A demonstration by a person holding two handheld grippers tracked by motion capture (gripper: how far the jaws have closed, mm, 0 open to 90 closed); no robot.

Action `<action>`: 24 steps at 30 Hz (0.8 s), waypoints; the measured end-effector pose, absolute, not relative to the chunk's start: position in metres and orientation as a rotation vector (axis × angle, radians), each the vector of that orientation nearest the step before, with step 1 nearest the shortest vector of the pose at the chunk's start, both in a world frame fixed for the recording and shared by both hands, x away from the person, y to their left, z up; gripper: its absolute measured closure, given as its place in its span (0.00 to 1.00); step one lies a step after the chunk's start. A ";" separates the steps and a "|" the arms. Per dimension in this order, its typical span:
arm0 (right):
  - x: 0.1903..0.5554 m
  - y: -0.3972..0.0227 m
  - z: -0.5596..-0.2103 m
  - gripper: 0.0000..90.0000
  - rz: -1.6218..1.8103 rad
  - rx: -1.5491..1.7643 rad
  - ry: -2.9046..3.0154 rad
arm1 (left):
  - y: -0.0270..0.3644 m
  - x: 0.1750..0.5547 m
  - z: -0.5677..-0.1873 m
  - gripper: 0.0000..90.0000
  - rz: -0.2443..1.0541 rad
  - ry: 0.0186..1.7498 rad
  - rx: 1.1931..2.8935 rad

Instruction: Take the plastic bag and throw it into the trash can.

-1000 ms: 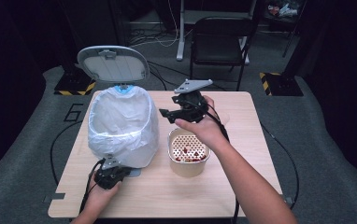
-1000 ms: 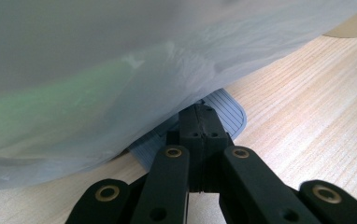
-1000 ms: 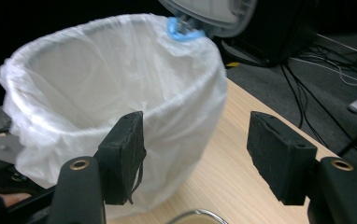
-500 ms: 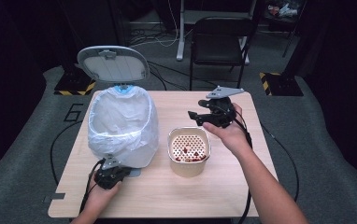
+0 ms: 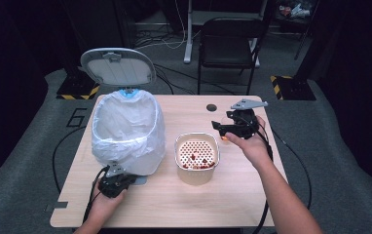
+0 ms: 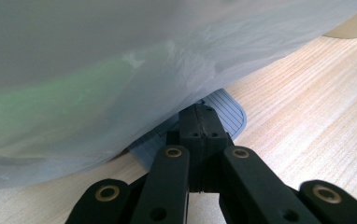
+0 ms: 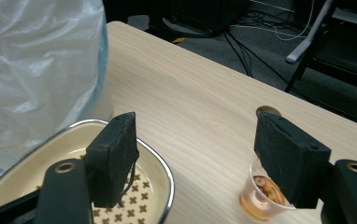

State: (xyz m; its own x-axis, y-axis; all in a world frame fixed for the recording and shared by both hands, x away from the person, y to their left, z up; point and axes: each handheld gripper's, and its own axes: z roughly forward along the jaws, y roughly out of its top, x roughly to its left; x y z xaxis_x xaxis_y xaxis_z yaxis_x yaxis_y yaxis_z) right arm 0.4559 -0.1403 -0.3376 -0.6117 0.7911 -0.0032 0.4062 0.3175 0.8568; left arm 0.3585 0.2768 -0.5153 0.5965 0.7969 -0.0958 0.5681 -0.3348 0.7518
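A pedal bin lined with a white bag [image 5: 125, 129] stands at the table's left with its lid [image 5: 118, 67] up. My left gripper [image 5: 117, 182] is shut, its tip [image 6: 199, 116] resting on the bin's grey pedal [image 6: 228, 109] under the bag [image 6: 97, 70]. A cream bowl [image 5: 197, 173] with a perforated insert and some red bits sits mid-table. Just right of it stands a small clear cup [image 7: 260, 198] of orange liquid. My right gripper [image 5: 221, 127] hovers open over the bowl's rim [image 7: 160, 161] and the cup, with nothing between its pads [image 7: 113, 156].
A round hole [image 5: 211, 107] lies in the tabletop behind the right gripper. Bare wood [image 5: 184, 112] stretches behind the bowl. A black chair [image 5: 230, 44] and cables on the floor sit beyond the table's far edge.
My right gripper has swung from beside the bin's top rightward and nearer the person, to the cup right of the bowl. The left gripper has stayed on the pedal.
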 end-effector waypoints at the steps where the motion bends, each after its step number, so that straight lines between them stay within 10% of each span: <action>1: 0.456 -0.143 -0.339 0.32 1.221 1.067 2.156 | 0.277 0.358 -0.515 1.00 0.374 1.080 2.041; 24: 0.493 -0.181 -0.401 0.18 1.118 1.253 2.054 | 0.278 0.359 -0.515 1.00 0.371 1.083 2.049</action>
